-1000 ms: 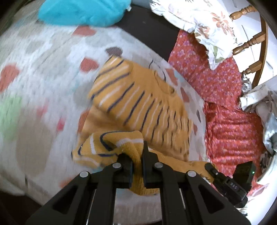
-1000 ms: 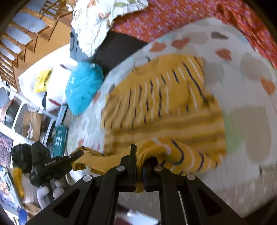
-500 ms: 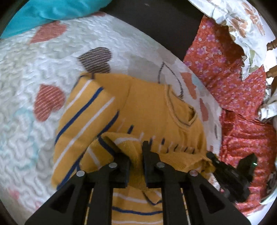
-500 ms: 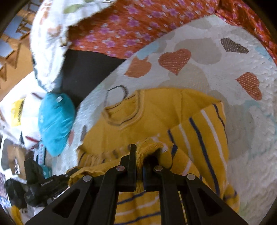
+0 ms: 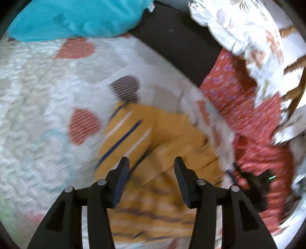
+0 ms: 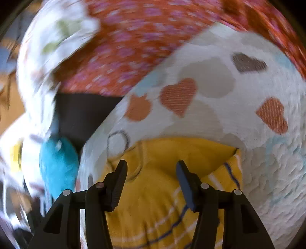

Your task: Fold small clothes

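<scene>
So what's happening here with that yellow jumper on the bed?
A person with a gripping tool in each hand is folding a small yellow striped sweater on a heart-patterned quilt. They have brought its bottom edge up over the chest. The left tool and right tool have just been opening, with nothing pinched between the fingers, so the sweater lies folded on the quilt.

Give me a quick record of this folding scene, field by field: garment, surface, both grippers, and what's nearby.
garment: yellow striped sweater, lower part folded up over the body
surface: white quilt with hearts
left gripper: open, jaws just opened, sweater released
right gripper: open, jaws just opened, nothing pinched
nearby: teal cloth, red floral fabric
</scene>
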`<action>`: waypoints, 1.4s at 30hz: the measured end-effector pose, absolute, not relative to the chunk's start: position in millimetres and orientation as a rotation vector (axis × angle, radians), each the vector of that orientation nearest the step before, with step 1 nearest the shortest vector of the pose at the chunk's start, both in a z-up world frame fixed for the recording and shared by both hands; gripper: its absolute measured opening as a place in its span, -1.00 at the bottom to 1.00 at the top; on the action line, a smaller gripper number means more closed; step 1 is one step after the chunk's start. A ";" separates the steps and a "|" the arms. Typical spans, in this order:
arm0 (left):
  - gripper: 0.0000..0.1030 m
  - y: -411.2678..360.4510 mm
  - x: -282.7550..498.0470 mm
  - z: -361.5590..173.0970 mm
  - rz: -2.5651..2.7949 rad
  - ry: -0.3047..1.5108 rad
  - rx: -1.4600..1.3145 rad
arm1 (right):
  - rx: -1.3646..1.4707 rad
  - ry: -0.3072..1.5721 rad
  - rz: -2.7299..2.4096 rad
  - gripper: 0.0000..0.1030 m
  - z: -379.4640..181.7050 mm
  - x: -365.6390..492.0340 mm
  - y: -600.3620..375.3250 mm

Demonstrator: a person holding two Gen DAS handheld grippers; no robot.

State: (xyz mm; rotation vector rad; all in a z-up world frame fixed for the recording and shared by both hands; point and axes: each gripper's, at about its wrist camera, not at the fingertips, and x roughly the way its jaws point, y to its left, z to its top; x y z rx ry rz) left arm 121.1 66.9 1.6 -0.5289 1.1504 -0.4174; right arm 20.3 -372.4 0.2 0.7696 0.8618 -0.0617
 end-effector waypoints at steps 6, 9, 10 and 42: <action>-0.04 72.3 68.3 -33.0 -0.436 1.207 -0.382 | 0.561 0.983 0.197 0.13 9.6 14.0 -284.1; -0.36 62.6 59.5 -54.6 -0.435 1.282 -0.336 | 0.569 1.018 0.303 0.13 9.3 26.8 -239.2; -0.89 60.7 59.2 -59.6 -0.461 1.306 -0.332 | 0.584 1.030 0.325 0.13 7.8 32.6 -227.0; -0.65 148.0 44.8 -23.2 -0.335 1.258 -0.459 | 0.408 1.040 0.306 -0.48 6.9 92.0 -135.8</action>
